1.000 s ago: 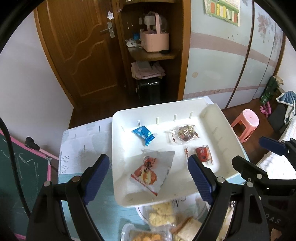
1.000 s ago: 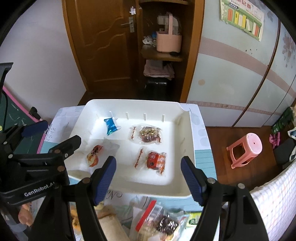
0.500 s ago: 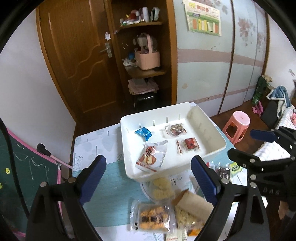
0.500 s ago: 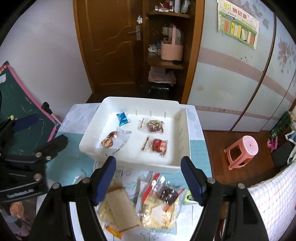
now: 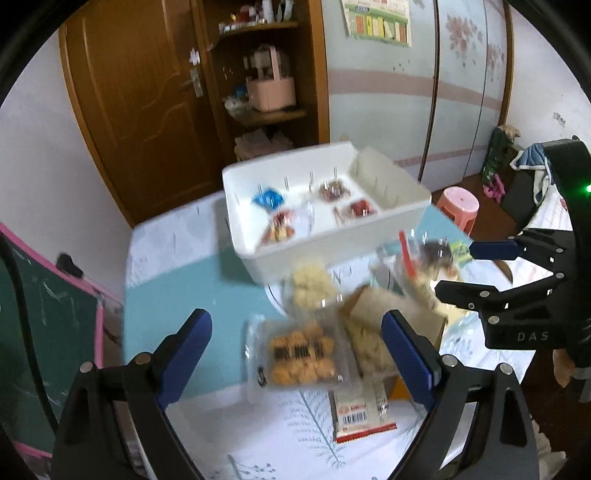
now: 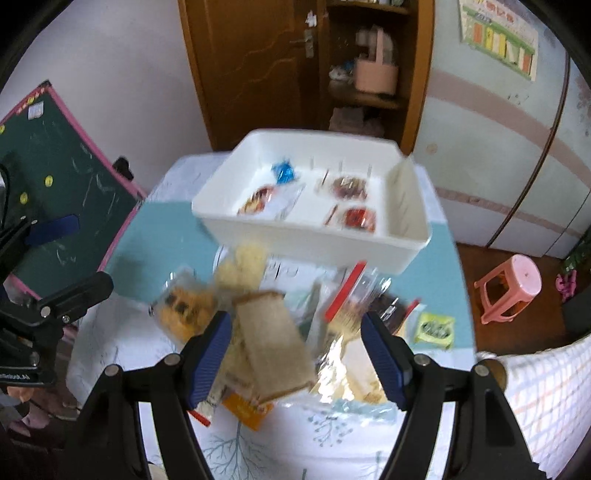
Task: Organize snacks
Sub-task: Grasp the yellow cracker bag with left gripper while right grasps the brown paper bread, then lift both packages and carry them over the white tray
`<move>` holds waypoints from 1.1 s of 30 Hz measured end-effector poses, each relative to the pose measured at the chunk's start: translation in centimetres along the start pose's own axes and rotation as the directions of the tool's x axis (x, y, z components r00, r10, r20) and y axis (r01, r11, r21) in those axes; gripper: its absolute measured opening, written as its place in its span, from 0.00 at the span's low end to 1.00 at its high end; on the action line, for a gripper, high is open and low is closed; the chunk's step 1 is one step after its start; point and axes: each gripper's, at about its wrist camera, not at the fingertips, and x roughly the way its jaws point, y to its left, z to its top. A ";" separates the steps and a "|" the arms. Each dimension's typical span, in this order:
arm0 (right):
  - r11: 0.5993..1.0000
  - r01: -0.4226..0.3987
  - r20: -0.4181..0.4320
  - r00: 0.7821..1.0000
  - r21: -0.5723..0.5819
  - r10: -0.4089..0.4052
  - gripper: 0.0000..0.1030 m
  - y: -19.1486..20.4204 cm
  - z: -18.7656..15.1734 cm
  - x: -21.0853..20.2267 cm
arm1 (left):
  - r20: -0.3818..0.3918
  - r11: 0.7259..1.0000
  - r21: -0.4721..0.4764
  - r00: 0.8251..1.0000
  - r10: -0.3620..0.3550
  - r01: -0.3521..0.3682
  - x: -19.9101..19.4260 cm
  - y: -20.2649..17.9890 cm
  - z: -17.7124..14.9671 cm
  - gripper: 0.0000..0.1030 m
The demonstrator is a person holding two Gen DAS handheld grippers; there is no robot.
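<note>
Through the left wrist: left tongs [image 5: 296,352] released over cookie packet [image 5: 301,356], tray [image 5: 332,243] beyond; overlapping wrappers risk double grab. Through the right wrist: right tongs [image 6: 295,356] released, straddling bread packet [image 6: 275,341]; slippery film.

open right claw [image 6: 295,350] over snacks [image 6: 273,332]

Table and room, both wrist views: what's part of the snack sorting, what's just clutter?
Job:
white bin holding four packets
blue candy packet
cookie pack
sandwich pack
red-striped bag
green packet
left claw, right claw, both open over the pile

Clutter:
pink stool
chalkboard
pink basket
wall poster
</note>
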 end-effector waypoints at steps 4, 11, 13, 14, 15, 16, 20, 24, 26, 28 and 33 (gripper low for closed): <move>0.999 -0.046 -0.058 0.997 0.016 0.047 0.71 0.4 -1.8 3.5 | -0.046 0.999 -0.048 0.999 -0.016 0.014 3.3 0.2 -2.5 0.90; 0.997 -0.072 -0.117 0.990 0.024 0.074 0.71 0.6 -2.3 7.9 | -0.130 0.994 -0.105 0.990 -0.055 0.042 8.6 0.6 -4.1 0.90; 0.997 -0.074 -0.131 0.988 0.018 0.075 0.71 0.7 -2.4 8.7 | -0.152 0.991 -0.124 0.986 -0.065 0.047 9.8 0.9 -4.3 0.90; 0.997 -0.078 -0.138 0.987 0.015 0.079 0.71 0.8 -2.5 9.2 | -0.162 0.990 -0.131 0.984 -0.069 0.048 10.3 1.0 -4.4 0.90; 0.997 -0.080 -0.139 0.987 0.010 0.080 0.70 0.8 -2.6 9.5 | -0.175 0.989 -0.138 0.982 -0.073 0.049 10.8 1.1 -4.5 0.90; 0.997 -0.078 -0.134 0.988 0.003 0.078 0.69 0.9 -2.5 9.6 | -0.184 0.988 -0.143 0.980 -0.077 0.050 11.2 1.2 -4.5 0.90; 0.996 -0.090 -0.125 0.988 -0.010 0.088 0.60 1.0 -2.3 10.0 | -0.228 0.983 -0.181 0.971 -0.076 0.035 13.0 2.0 -4.8 0.90; 0.996 -0.082 -0.106 0.991 -0.029 0.079 0.59 1.2 -2.6 9.9 | -0.243 0.971 -0.235 0.963 -0.113 0.055 13.9 2.9 -4.9 0.94; 0.996 -0.075 -0.101 0.992 -0.037 0.071 0.59 1.3 -2.7 9.7 | -0.253 0.969 -0.241 0.960 -0.123 0.061 14.2 3.0 -5.0 0.99; 0.996 -0.077 -0.101 0.992 -0.042 0.072 0.58 1.5 -2.9 9.5 | -0.263 0.974 -0.218 0.958 -0.117 0.059 14.6 2.7 -5.1 1.00; 0.996 -0.087 -0.099 0.992 -0.029 0.084 0.59 1.5 -3.4 9.2 | -0.289 0.989 -0.145 0.955 -0.066 0.024 15.2 1.7 -5.0 1.00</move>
